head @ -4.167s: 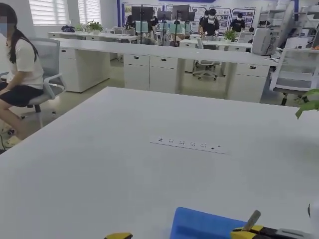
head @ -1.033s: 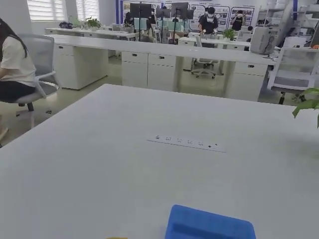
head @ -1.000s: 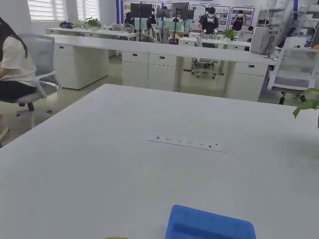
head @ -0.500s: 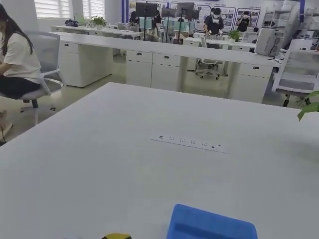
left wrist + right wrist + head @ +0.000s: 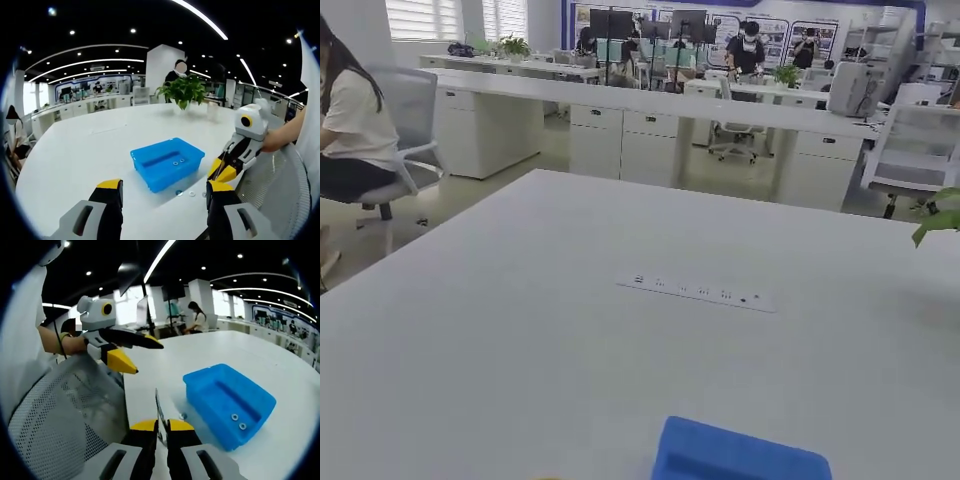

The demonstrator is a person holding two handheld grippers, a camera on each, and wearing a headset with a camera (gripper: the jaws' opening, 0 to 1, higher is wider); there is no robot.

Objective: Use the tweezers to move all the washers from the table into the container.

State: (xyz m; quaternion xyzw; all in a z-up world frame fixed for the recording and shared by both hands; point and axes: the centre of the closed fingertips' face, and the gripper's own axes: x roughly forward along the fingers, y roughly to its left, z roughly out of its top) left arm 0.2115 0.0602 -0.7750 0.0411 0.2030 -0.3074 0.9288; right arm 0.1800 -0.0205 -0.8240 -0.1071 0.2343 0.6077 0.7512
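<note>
Left hand-held gripper (image 5: pixel 165 186) spread, empty; right hand-held gripper (image 5: pixel 160 427) pinches tweezers (image 5: pixel 158 406). Two washers (image 5: pixel 234 416) lie in the blue container (image 5: pixel 200 392), perhaps three more beside it.

I'm looking across a white table (image 5: pixel 520 330), with a socket strip (image 5: pixel 695 292) sitting flush mid-surface. A person (image 5: pixel 355 120) is sitting in a grey chair (image 5: pixel 415 100) off to the left. A potted plant (image 5: pixel 184 92) is standing on the table's far side. Grey mesh (image 5: pixel 60 410), probably a chair back, is crowding in beside me.
</note>
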